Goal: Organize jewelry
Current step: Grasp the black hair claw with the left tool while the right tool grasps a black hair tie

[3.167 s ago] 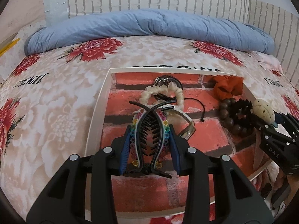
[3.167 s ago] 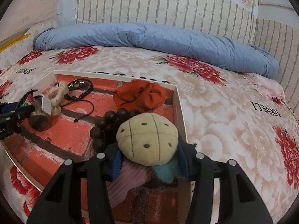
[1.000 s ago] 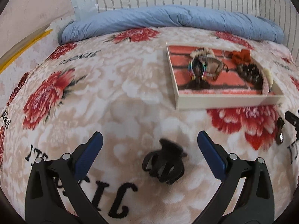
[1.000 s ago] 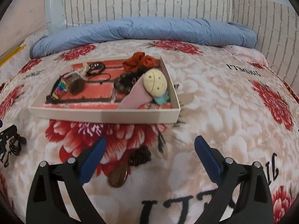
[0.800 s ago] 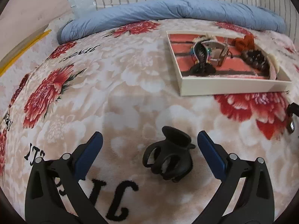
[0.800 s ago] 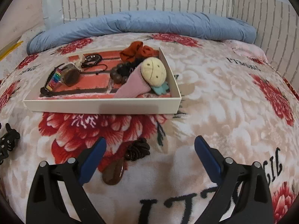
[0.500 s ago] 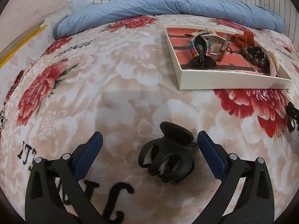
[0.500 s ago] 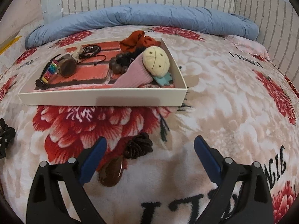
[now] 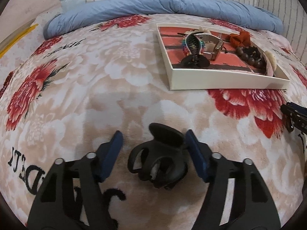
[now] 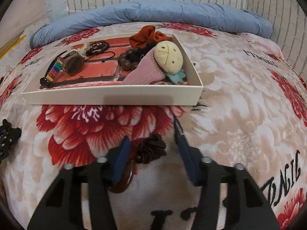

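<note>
Left gripper (image 9: 153,143) has its jaws closing around a black claw clip (image 9: 160,158) that lies on the floral blanket (image 9: 96,76). The right blue pad touches the clip's side, while a clear gap remains at the left pad. The clip's long axis runs from near left to far right, its flat handle end pointing away toward the white tray (image 9: 220,79) and its curved teeth toward the camera.

Right gripper (image 10: 154,149) is also closing, with a dark coiled hair tie (image 10: 151,150) between its pads, touching neither; the brown oval piece (image 10: 124,180) joined to it lies mostly under the left finger. That tray (image 10: 115,97) sits just beyond, holding a rainbow-beaded clip (image 10: 55,70), wooden beads (image 10: 127,62), an orange scrunchie (image 10: 145,36) and a pink plush piece (image 10: 149,72).
</note>
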### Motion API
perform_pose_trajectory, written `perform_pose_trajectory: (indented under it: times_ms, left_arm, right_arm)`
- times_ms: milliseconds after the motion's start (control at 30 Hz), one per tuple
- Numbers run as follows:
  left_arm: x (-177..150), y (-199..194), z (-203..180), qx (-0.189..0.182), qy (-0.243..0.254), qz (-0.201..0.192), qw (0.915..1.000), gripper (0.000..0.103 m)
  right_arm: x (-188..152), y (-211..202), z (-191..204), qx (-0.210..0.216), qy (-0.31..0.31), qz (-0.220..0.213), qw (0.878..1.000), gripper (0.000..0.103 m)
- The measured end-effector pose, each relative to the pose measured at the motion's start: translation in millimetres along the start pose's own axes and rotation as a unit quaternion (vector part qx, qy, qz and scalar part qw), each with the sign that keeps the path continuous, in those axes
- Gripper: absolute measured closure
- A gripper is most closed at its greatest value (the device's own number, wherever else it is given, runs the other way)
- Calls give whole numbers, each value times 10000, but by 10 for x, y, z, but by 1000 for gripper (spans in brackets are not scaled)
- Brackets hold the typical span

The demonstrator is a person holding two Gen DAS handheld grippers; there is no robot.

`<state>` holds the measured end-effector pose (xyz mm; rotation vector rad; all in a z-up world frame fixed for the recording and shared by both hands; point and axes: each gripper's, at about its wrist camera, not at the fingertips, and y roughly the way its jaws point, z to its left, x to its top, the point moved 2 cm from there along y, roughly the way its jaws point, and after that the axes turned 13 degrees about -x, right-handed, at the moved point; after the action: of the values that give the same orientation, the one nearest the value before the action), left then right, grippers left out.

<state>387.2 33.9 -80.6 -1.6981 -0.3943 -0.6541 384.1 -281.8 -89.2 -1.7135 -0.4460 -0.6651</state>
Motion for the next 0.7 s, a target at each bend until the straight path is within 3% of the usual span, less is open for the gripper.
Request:
perform_pose_trajectory:
  times_ms: [133, 500, 700]
  left_arm:
    - [1, -6, -7, -77, 14, 5, 10000, 52]
    - [21, -36, 2, -144, -55, -25, 9999, 52]
    - [55, -67, 5, -172, -83, -95, 9998, 52]
  right_arm:
    - [2, 4, -8, 62, 24, 4, 10000, 75]
    - [8, -65, 5, 50, -2, -169, 9998, 79]
    - [58, -232, -21, 78, 55, -531, 9985, 79]
